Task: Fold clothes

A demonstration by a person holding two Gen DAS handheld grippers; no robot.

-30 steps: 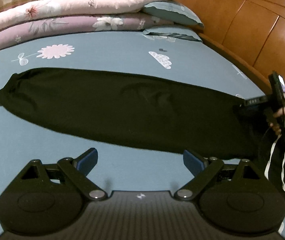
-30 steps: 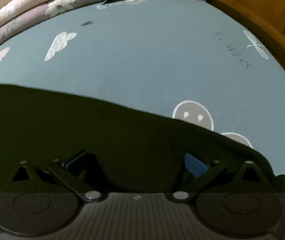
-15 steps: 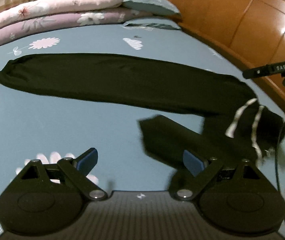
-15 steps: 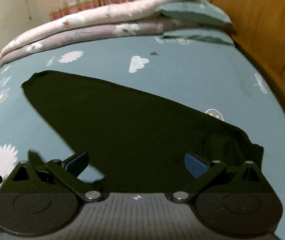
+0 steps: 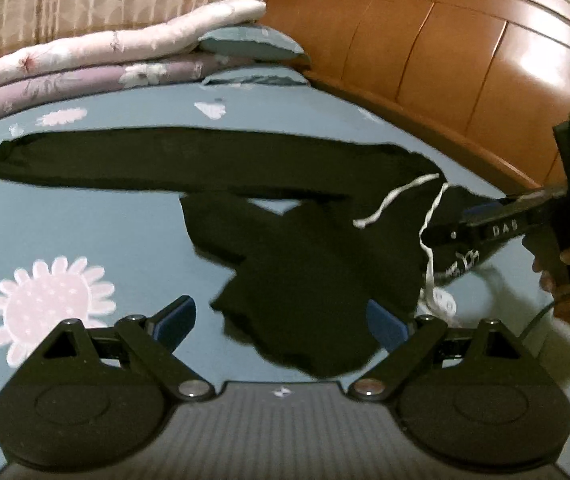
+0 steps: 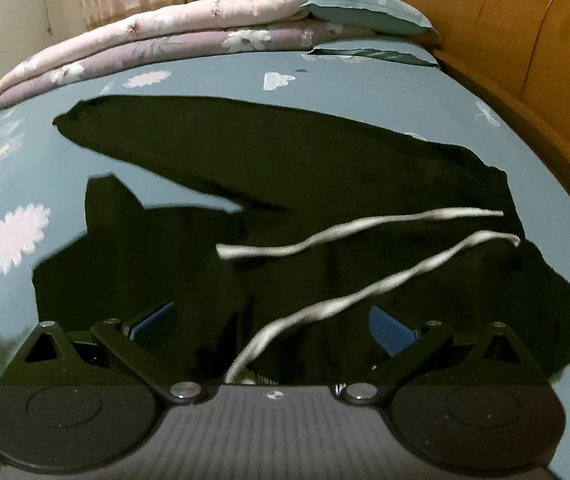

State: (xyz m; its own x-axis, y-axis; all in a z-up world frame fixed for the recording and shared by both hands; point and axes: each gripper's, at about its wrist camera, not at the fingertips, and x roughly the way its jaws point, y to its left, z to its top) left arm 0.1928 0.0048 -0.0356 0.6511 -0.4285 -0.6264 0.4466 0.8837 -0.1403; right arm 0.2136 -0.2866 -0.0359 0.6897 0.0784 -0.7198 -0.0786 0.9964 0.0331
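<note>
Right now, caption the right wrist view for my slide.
Open right gripper over black drawstring trousers spread on a blue bedsheet, white cords trailing across.

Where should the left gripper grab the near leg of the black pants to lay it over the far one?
Take the near leg at its loose hem end, which lies crumpled right ahead of the left gripper between its open jaws. Come in low from the near bed edge, pinching the hem's thick folded edge, then carry it toward the straight far leg.
</note>
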